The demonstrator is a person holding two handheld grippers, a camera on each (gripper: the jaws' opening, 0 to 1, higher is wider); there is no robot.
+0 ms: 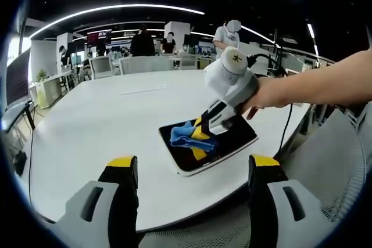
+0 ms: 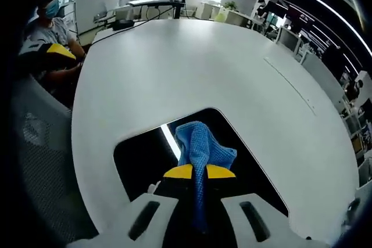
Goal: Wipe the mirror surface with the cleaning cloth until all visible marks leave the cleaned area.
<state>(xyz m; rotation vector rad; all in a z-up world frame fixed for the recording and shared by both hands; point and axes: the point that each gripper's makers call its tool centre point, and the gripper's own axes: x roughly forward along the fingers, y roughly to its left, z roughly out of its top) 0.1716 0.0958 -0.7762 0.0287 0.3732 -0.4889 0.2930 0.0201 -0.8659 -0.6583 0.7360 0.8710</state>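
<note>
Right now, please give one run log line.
phase: wiping | right gripper: shut on blue cloth, on mirror | left gripper: open, empty, off mirror

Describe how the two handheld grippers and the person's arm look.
The left gripper has grey jaws with black fingers capped in yellow. The right gripper has a white rounded body with a dark star-like mark on top, black and yellow fingers, and a black cable trailing behind. The arm holding it is bare, no sleeve visible.

Large white table (image 1: 104,120), grey mesh chair (image 1: 331,172), ceiling light strips (image 1: 116,10), office desks behind.
</note>
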